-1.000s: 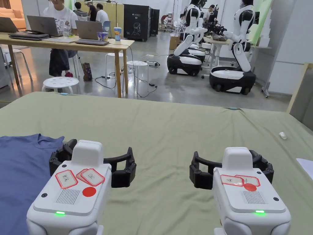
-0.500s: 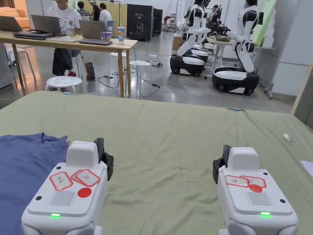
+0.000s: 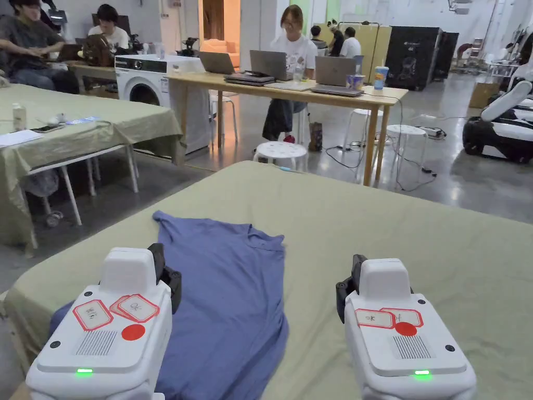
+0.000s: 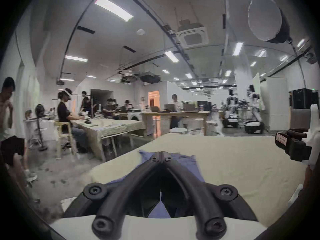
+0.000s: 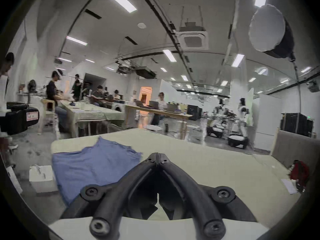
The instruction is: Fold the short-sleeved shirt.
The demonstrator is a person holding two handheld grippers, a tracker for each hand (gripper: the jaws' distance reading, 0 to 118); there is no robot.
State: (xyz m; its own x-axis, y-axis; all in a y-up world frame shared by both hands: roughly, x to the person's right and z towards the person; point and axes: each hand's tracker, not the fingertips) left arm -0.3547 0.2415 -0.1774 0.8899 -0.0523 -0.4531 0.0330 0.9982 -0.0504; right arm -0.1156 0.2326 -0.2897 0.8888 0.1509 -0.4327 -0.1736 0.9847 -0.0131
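Your left hand-held gripper (image 4: 161, 154) and right hand-held gripper (image 5: 158, 155) were pressed together, empty; the right gripper view showed the blue shirt (image 3: 229, 291), seemingly flat, on the tabletop (image 3: 416, 229).

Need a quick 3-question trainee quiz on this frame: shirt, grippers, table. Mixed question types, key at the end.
1. True or false: the left gripper is shut on the blue shirt.
2. Multiple choice: the shirt lies A) hanging from the right gripper, B) spread on the green-covered table, C) bunched on the floor.
3. Fill in: seen from the head view, the right gripper hovers over bare ____ cloth, to the right of the shirt.

Key
1. False: its jaws are closed together above the shirt, with no fabric between them.
2. B: it lies spread out with the collar at the far end.
3. green
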